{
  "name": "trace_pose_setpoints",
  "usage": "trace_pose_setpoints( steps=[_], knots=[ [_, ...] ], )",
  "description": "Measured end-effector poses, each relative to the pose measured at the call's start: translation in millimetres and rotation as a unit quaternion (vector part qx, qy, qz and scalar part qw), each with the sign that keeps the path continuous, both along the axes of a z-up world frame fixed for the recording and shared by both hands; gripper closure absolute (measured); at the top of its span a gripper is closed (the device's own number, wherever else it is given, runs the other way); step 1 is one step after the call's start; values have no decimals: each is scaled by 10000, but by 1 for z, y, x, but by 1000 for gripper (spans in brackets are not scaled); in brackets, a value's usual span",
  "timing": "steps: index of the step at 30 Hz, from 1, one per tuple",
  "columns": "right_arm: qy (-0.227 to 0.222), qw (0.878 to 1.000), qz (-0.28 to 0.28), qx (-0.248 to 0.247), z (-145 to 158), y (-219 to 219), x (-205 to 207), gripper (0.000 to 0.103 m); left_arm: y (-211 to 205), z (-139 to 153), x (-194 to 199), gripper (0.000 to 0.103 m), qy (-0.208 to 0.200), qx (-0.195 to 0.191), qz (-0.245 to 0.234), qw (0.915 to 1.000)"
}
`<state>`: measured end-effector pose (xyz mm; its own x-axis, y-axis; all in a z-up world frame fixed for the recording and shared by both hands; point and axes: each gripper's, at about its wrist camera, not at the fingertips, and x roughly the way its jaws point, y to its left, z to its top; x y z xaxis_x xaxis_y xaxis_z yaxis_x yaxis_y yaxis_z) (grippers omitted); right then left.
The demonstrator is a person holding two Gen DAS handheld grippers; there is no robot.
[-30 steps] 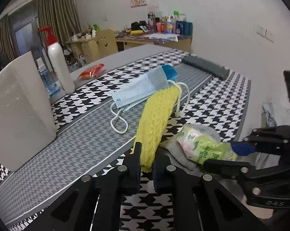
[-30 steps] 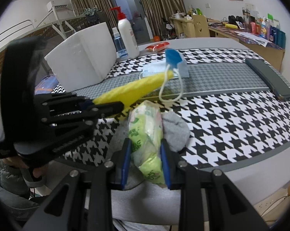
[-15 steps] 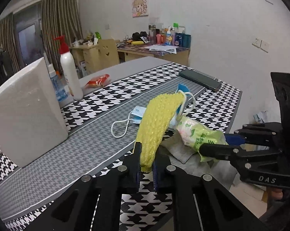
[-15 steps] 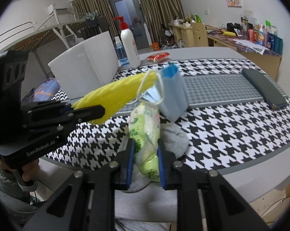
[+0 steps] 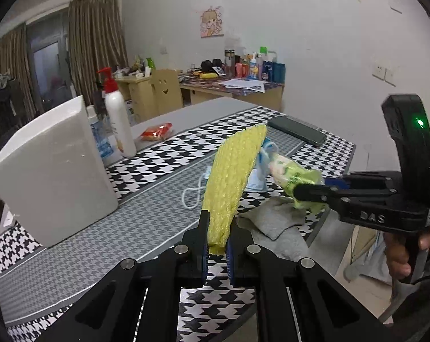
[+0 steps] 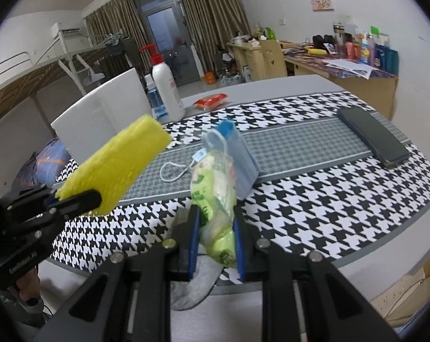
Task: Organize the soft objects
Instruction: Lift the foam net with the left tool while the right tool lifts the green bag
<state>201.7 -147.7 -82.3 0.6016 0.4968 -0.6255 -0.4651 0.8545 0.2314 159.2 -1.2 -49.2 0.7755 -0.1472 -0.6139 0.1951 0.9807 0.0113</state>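
My left gripper (image 5: 216,229) is shut on the lower end of a yellow mesh sponge (image 5: 233,176), which stands up off the table; the right wrist view shows this sponge (image 6: 121,165) at the left. My right gripper (image 6: 215,236) is shut on a green tissue pack (image 6: 215,199), lifted above the table; the left wrist view has that pack (image 5: 292,173) at the right. A blue face mask (image 6: 237,154) hangs against the pack by its ear loop, partly lifted. A grey sock (image 5: 275,219) lies at the table's near edge below the pack.
A white box (image 5: 52,171) stands at the left, with a white pump bottle (image 5: 116,119) and a water bottle beside it. A red snack packet (image 5: 156,131) lies behind. A dark flat case (image 6: 371,136) sits at the right on the houndstooth cloth (image 6: 314,193).
Both grippers rose with their loads. The sponge came off the table and the mask was dragged up and nearer with the tissue pack. The right jaws closed slightly on the pack.
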Motion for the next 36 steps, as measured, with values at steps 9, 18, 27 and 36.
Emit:
trace_pose_setpoints(
  steps=[9,18,27,36],
  knots=[
    [-152,9999,-47,8,13,-4,-21,78,15,4,-5,93,-56,-79,228,9997],
    [-479,9988,20,74,36,1,-29,78,25,18,-20,93,-234,-206,382,9988],
    [-737,9970,200,143,52,13,-30,78,34,30,-29,93,-386,-202,593,9973],
    [-971,9944,356,201,67,24,-34,78,45,45,-40,93,-605,-167,746,9952]
  ],
)
